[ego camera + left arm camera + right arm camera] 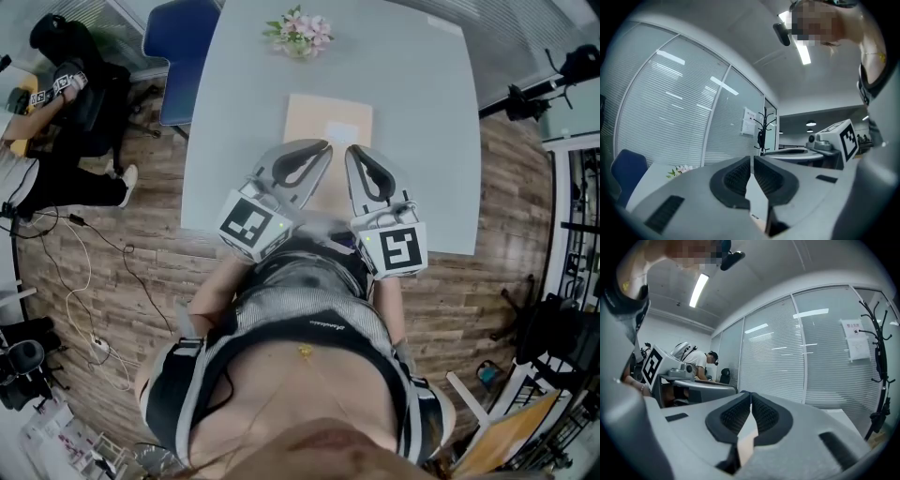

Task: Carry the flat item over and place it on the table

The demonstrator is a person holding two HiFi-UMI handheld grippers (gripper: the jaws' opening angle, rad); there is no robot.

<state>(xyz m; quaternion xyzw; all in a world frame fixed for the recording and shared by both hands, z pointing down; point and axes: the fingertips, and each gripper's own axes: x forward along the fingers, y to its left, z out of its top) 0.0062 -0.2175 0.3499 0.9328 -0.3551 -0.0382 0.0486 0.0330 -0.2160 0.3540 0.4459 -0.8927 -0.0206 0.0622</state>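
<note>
Pinching the near edge of the flat tan envelope (328,117), the left gripper (314,155) and the right gripper (361,161) are working side by side. Each has its jaws drawn almost fully together, with only the thin sheet between the ribbed pads. The left gripper view is showing a pale sliver of it wedged in the jaws (757,201), and the right gripper view a tan sliver (746,439). The envelope is reaching out over the middle of the grey table (422,112), from just inside its near edge toward the flowers (298,33) at the far edge. Whether it is resting on the surface cannot be told. A blue chair (183,47) is standing at the table's far left corner.
</note>
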